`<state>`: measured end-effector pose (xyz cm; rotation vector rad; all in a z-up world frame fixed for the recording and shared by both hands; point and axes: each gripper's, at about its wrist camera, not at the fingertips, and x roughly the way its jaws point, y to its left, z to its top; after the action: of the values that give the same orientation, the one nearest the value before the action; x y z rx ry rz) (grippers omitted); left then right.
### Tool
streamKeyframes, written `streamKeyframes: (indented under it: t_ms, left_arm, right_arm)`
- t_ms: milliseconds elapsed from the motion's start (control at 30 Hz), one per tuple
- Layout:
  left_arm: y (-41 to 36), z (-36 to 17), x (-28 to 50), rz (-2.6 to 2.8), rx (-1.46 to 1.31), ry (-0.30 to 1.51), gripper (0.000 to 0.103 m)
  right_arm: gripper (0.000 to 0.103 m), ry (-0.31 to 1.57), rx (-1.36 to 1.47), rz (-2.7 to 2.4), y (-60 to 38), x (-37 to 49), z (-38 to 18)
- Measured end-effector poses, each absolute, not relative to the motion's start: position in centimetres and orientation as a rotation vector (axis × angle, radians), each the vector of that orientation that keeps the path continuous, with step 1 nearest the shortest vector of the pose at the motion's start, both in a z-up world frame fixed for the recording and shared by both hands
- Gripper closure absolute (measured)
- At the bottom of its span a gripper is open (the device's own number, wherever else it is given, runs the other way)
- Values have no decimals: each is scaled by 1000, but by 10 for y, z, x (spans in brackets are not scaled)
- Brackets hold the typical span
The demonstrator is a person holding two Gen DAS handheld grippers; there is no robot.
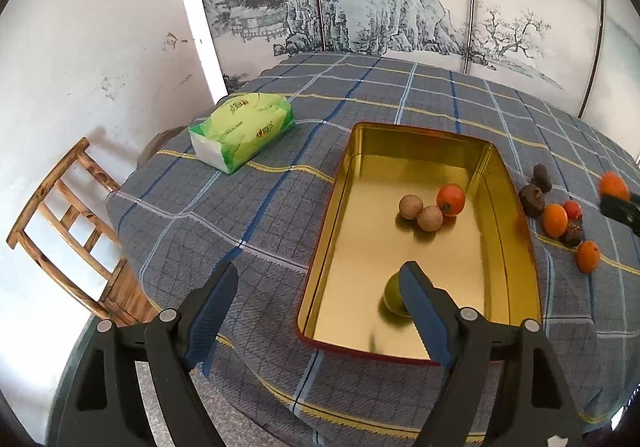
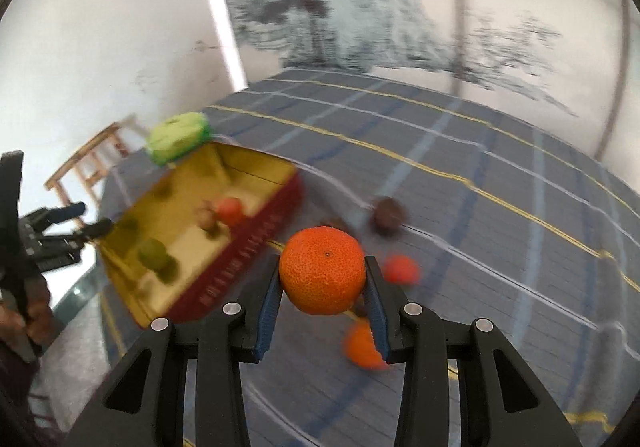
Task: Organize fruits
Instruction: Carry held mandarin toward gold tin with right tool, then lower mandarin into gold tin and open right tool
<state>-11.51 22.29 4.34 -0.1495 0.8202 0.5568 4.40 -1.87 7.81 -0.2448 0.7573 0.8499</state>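
The right gripper (image 2: 322,311) pinches a round, pebbly-skinned tangerine (image 2: 322,270) at lower centre. The left gripper (image 1: 316,311) has its ribbed fingers spread; a smooth green fruit (image 1: 394,295) lies in the glossy gold rectangular tin (image 1: 516,207).

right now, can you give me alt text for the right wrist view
The right gripper holds a mandarin between its fingers above a checked tablecloth. To the left is a gold tin with a few fruits inside; more fruits lie loose on the cloth. The picture is blurred.

Gold-lined tin (image 1: 404,139), orange mandarin (image 2: 322,271), blue-grey plaid tablecloth (image 1: 248,199).
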Motion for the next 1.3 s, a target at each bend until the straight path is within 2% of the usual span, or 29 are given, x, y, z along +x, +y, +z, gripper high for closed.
streamKeyframes:
  t_ms: [600,867,1300]
  left_arm:
    - [229,42,-133,552,-135,826,18]
    - [223,50,-139,562,-78,808,12]
    - [219,50,-134,553,-64,819,10]
  right_arm:
    - [63,890,-331,1072,161,34,57]
    - [63,953,-372,1046,200,50,39]
    - [63,1026,-411,974,234,72,19]
